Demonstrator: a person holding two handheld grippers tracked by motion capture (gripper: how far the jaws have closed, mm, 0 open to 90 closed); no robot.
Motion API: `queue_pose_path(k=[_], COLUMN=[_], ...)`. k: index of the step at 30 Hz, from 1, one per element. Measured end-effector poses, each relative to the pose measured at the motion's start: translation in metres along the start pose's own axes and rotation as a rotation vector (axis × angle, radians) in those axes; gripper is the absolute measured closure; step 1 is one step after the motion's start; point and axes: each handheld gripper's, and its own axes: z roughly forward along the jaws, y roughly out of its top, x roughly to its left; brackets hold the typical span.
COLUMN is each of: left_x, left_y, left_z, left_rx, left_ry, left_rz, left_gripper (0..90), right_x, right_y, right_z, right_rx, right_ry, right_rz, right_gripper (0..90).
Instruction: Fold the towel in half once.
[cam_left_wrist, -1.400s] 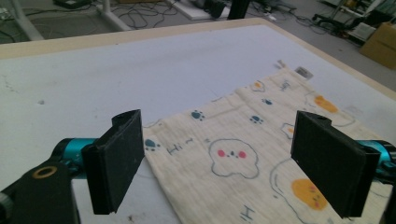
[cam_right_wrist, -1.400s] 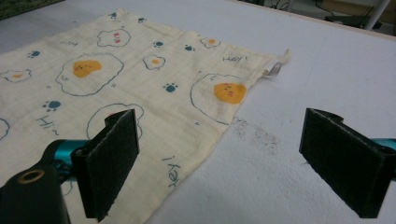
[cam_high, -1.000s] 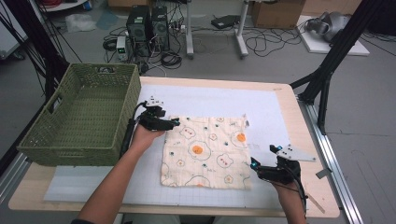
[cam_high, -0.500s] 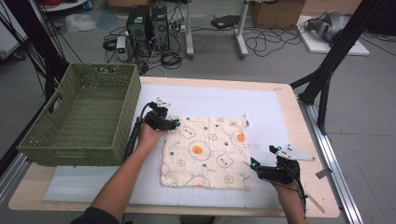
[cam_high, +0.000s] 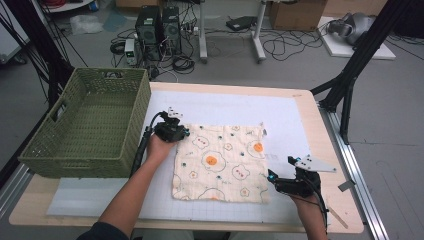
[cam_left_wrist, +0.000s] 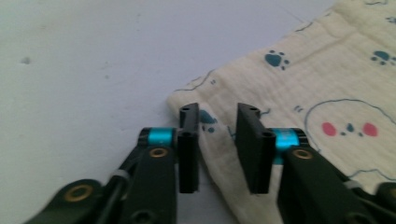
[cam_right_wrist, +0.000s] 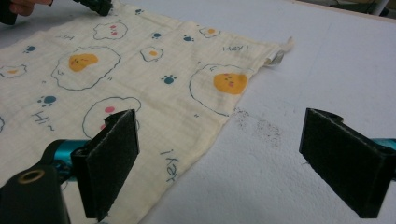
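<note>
Left gripper just closing, narrow, astride cloth corner — right gripper wide.

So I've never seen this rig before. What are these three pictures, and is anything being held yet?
There is no robot: a person holds a hand-held gripper in each hand. The high view looks down on the table; the other two pictures come from cameras riding on each gripper. A printed cloth lies flat beside a green basket. The left hand-held gripper sits at the cloth's far left corner; its jaws have just been closing with the corner between them, but a gap remains, so nothing is gripped yet. The right hand-held gripper waits wide open at the cloth's near right corner, one jaw over the cloth, one over the table.
</note>
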Motion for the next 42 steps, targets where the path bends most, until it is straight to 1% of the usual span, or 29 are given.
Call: queue_pose_path(k=[1, 2, 4, 5, 6, 8, 10, 11, 12, 14, 16, 17, 18, 19, 21, 22, 24, 26, 27, 29, 31, 32, 33, 36, 38, 39, 40, 41, 42], left_x=[-0.001, -0.002, 0.0, 0.002, 0.002, 0.005, 0.008, 0.01, 0.01, 0.011, 0.011, 0.012, 0.013, 0.014, 0.014, 0.014, 0.014, 0.013, 0.013, 0.014, 0.014, 0.015, 0.015, 0.015, 0.016, 0.016, 0.016, 0.016, 0.017], left_y=[0.0, 0.0, 0.0, -0.003, -0.003, -0.005, -0.005, -0.003, -0.003, -0.001, -0.001, -0.001, -0.001, -0.002, -0.002, -0.001, -0.001, 0.0, -0.001, -0.001, -0.002, -0.002, -0.002, -0.002, -0.002, -0.002, -0.002, -0.002, -0.002], left_z=[0.0, 0.0, -0.002, -0.004, -0.004, -0.007, -0.011, -0.016, -0.016, -0.022, -0.023, -0.024, -0.025, -0.025, -0.025, -0.026, -0.027, -0.027, -0.027, -0.025, -0.025, -0.025, -0.025, -0.025, -0.025, -0.025, -0.025, -0.025, -0.024], left_rx=[-0.003, -0.004, -0.003, -0.031, -0.031, -0.064, -0.081, -0.113, -0.113, -0.142, -0.144, -0.144, -0.141, -0.14, -0.142, -0.145, -0.15, -0.149, -0.149, -0.143, -0.143, -0.136, -0.142, -0.139, -0.142, -0.14, -0.137, -0.137, -0.133], left_ry=[-0.019, -0.02, -0.032, -0.042, -0.042, -0.051, -0.062, -0.071, -0.071, -0.073, -0.075, -0.076, -0.076, -0.075, -0.075, -0.074, -0.075, -0.073, -0.072, -0.072, -0.07, -0.069, -0.068, -0.067, -0.063, -0.065, -0.064, -0.064, -0.063], left_rz=[-0.001, 0.001, -0.006, -0.037, -0.037, -0.072, -0.096, -0.12, -0.12, -0.122, -0.118, -0.119, -0.125, -0.125, -0.132, -0.132, -0.133, -0.127, -0.131, -0.14, -0.142, -0.139, -0.146, -0.146, -0.151, -0.153, -0.153, -0.153, -0.151], left_gripper=[81.9, 84.8, 85.6, 85.8, 85.9, 85.9, 85.9, 85.9, 85.9, 85.8, 85.7, 85.7, 85.7, 85.6, 85.5, 85.5, 85.5, 85.4, 85.4, 85.2, 84.6, 84.4, 84.3, 84.3, 84.3, 84.3, 84.5, 84.6, 84.6], right_x=[0.0, 0.001, 0.001, 0.001, 0.001, -0.002, -0.006, -0.009, -0.012, -0.017, -0.022, -0.022, -0.024, -0.026, -0.027, -0.029, -0.033, -0.036, -0.036, -0.039, -0.039, -0.038, -0.038, -0.038, -0.039, -0.039, -0.038, -0.038, -0.036], right_y=[0.0, 0.001, 0.002, 0.003, 0.003, 0.007, 0.012, 0.016, 0.018, 0.025, 0.03, 0.03, 0.035, 0.038, 0.04, 0.046, 0.051, 0.054, 0.054, 0.057, 0.057, 0.058, 0.059, 0.061, 0.061, 0.062, 0.063, 0.063, 0.064], right_z=[0.0, 0.001, 0.004, 0.008, 0.008, 0.016, 0.023, 0.028, 0.033, 0.047, 0.06, 0.06, 0.071, 0.076, 0.081, 0.091, 0.102, 0.113, 0.113, 0.129, 0.134, 0.143, 0.147, 0.154, 0.156, 0.155, 0.154, 0.154, 0.154], right_rx=[0.001, -0.001, 0.001, 0.013, 0.013, 0.033, 0.045, 0.046, 0.051, 0.084, 0.114, 0.114, 0.135, 0.144, 0.156, 0.176, 0.191, 0.21, 0.21, 0.227, 0.231, 0.249, 0.262, 0.283, 0.263, 0.262, 0.264, 0.264, 0.269], right_ry=[0.003, 0.004, 0.01, 0.018, 0.018, 0.019, 0.009, 0.007, 0.008, 0.004, 0.006, 0.006, 0.002, 0.002, 0.005, 0.001, 0.003, -0.009, -0.009, -0.014, -0.006, 0.005, -0.007, -0.002, -0.02, -0.021, -0.012, -0.012, 0.006], right_rz=[0.002, 0.003, 0.003, 0.007, 0.007, 0.015, 0.02, 0.022, 0.035, 0.058, 0.072, 0.072, 0.052, 0.04, 0.038, 0.031, 0.015, 0.013, 0.013, 0.024, 0.024, -0.004, -0.016, 0.003, 0.022, 0.021, 0.013, 0.013, -0.002], right_gripper=[11.2, 11.2, 11.2, 11.2, 11.2, 11.2, 11.2, 11.2, 11.2, 11.2, 11.2, 11.2, 11.2, 11.2, 11.2, 11.2, 11.3, 11.3, 11.3, 11.4, 13.7, 18.0, 18.8, 23.0, 33.4, 41.9, 48.6, 48.6, 58.6])
